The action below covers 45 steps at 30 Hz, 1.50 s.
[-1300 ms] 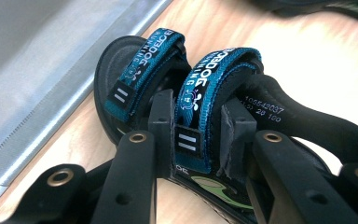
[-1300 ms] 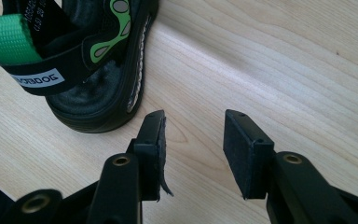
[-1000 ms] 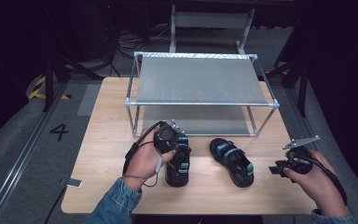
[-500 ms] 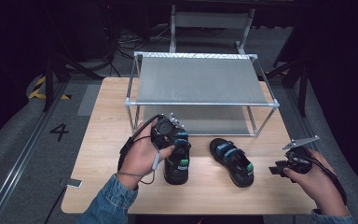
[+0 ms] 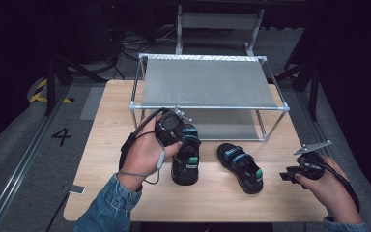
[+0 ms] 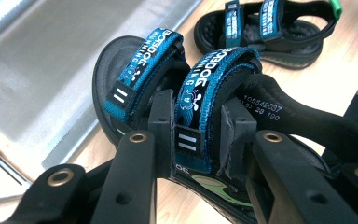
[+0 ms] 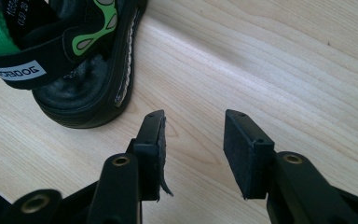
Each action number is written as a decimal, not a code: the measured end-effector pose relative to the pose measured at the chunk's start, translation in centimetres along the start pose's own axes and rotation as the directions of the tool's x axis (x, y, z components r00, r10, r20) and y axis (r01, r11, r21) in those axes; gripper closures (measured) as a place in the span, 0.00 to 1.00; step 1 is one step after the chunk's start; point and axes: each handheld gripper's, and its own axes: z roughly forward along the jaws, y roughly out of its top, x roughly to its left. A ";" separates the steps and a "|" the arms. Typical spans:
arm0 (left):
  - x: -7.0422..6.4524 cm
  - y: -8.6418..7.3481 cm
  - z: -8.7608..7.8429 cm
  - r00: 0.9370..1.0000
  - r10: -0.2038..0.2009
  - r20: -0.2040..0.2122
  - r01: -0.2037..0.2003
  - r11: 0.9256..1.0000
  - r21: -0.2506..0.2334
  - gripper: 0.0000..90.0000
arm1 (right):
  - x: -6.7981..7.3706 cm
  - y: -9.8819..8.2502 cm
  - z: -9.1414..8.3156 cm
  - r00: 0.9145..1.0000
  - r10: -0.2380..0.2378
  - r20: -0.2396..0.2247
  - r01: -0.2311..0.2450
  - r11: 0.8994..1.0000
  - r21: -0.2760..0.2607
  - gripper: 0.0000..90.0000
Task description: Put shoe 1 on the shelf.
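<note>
Our left gripper [image 6: 198, 135] grasps the blue strap of a black sandal with green accents [image 6: 168, 93], raised above the light wooden desk [image 5: 106, 159] before the grey metal two-tier rack [image 5: 207, 84]. The strap's white lettering looks mirrored and we cannot read it. Our right gripper [image 7: 193, 140] stands released over bare desk, just beside the second black sandal [image 7: 74, 60], which lies flat

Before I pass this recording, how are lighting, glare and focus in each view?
High view: the surroundings are dark, the pale wooden table evenly lit, the picture slightly soft. Left gripper view: the blue strap of the black sandal is sharp, the grey metal shelf blurred with glare. Right gripper view: wood grain crisp, the right gripper jaws soft near the bottom edge.
</note>
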 end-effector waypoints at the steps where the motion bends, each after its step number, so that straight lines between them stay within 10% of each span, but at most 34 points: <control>1: 0.0 0.1 -0.2 1.000 -0.001 0.000 0.001 1.000 -0.003 0.79 | 0.0 0.0 0.0 1.000 0.000 0.003 0.000 1.000 0.001 0.67; 45: 0.2 6.5 -6.9 0.999 0.036 -0.025 -0.037 0.998 -0.052 0.79 | -0.8 -1.5 0.0 1.000 0.029 0.013 -0.029 1.000 0.002 0.67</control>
